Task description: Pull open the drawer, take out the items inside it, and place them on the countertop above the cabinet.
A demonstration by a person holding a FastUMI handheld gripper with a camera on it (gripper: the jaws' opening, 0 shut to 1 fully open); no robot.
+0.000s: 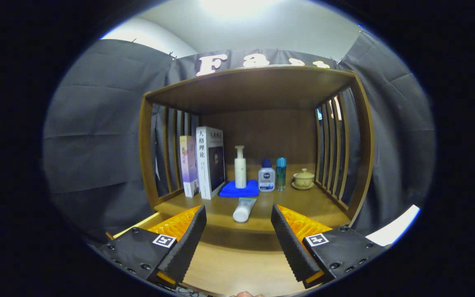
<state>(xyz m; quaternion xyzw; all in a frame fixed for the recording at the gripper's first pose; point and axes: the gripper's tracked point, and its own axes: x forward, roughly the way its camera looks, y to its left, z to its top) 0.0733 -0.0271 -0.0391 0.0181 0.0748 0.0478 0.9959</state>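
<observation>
On the countertop (303,206), beyond the wide-spread, empty gripper (238,231), one white tube (243,209) is laid flat; behind it are counted two books (204,163), one pump bottle (240,167) on a blue cloth (231,190), two smaller bottles (273,175) and one lidded cup (304,178).

Wooden shelf unit (258,88) stands open-fronted: flat top board, dark wood back panel (268,132), vertical slats on both sides (330,140). Black cloth wall (101,123) hangs behind and beside it, draped with creases. Above cloth, white ceiling (262,29) with bright lamp glare (233,6) at centre. Light wood surface (237,264) spreads in foreground below shelf board (311,204).
</observation>
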